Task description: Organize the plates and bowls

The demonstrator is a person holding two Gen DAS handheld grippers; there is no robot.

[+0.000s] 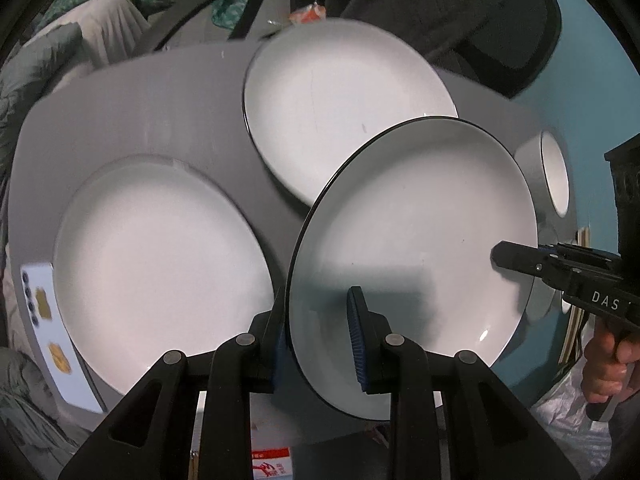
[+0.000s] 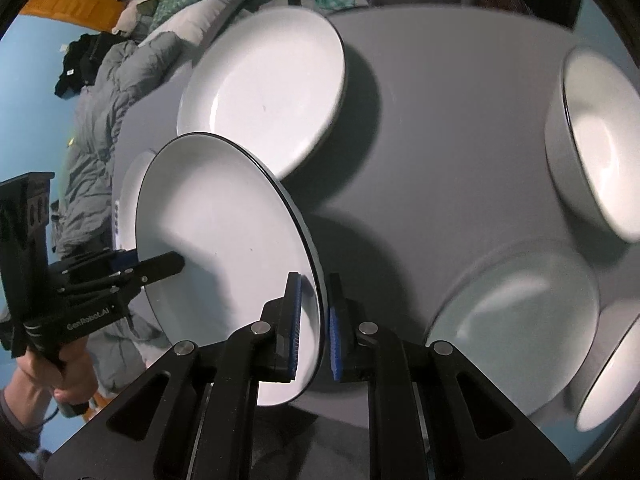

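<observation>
held plate (image 1: 416, 240): off the grey table (image 1: 160, 112), tilted, black-edged, clamped at both rims
left gripper (image 1: 320, 340): pads pinch plate's near rim, one pad each face
right gripper (image 2: 314, 328): jaws closed on plate's opposite rim; seen in left view at (image 1: 496, 256)
plate 2 (image 1: 160, 256): flat on table, left of held plate
plate 3 (image 1: 340, 108): on table, behind held plate
bowl (image 2: 600, 140): on table, far right; more bowls (image 2: 516, 320) near edge
phone (image 1: 52, 328): beside plate 2
</observation>
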